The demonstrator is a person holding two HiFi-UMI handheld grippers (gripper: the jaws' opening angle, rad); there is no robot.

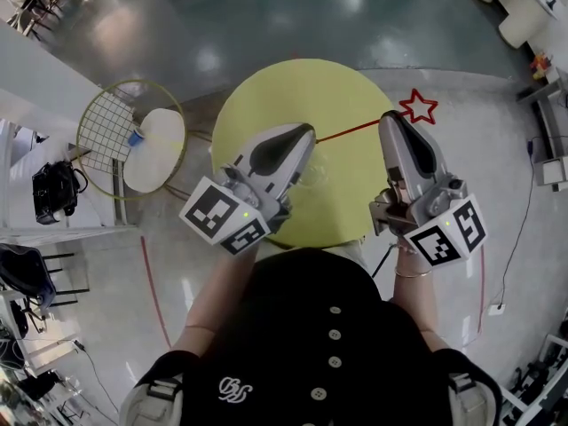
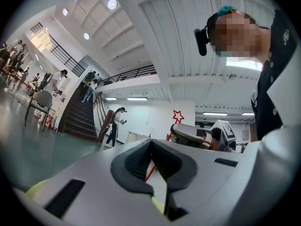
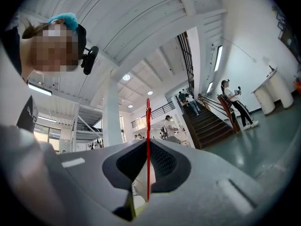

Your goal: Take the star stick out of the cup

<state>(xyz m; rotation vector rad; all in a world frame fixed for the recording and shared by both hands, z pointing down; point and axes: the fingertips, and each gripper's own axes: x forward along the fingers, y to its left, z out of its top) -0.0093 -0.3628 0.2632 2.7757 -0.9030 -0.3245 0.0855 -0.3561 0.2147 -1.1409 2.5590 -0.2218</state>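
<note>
1. Underneath, a glossy grey floor [image 1: 266,16] spreads out on every side of both tongs.
2. A round yellow bench [image 1: 266,96] lies directly below the tongs. Both reach out over it and point away from me.
3. Well off to the left of my left tongs, a yellow-rimmed wire-grid ring [image 1: 105,122] and a white round seat [image 1: 155,149] overlap on the floor beside the bench. A black bag [image 1: 55,192] sits further left again.
4. My left tongs [image 1: 308,130] hover over the middle of the bench with their tips brought together. In the gap behind those tips a short piece of red stick shows. I cannot tell whether the pads pinch it.
5. My right tongs [image 1: 389,117] are near the bench's right rim, well apart from the left pair. They are narrowed onto the star stick [image 1: 355,129], and its shaft runs straight up between their pads.
6. The star stick is thin and red. It spans from just beside the tip of my left tongs across to my right tongs. Its outlined star sits just past the right tips and, seen from above, beyond the bench's rim.
7. A faint clear glassy shape [image 1: 311,174] shows on the bench just right of my left tongs. It is too faint for me to name.
</note>
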